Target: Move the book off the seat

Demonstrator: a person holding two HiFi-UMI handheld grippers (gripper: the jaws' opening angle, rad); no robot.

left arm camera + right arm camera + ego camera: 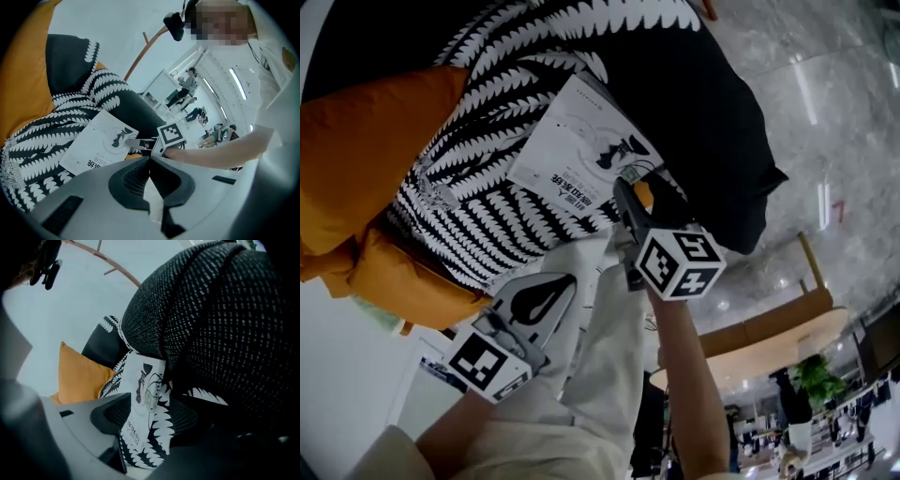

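Book [579, 150], cover print unreadable, lies on patterned seat [483, 220] by open right fingers [110, 414]; left fingers [132, 180] closed, empty.

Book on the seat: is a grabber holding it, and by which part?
Nothing is held. The right gripper is open by the book's corner, not pressing; the left gripper is shut, empty.

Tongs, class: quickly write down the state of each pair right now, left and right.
Left tongs: closed, empty.
Right tongs: open, with the book seen between them, not gripped.
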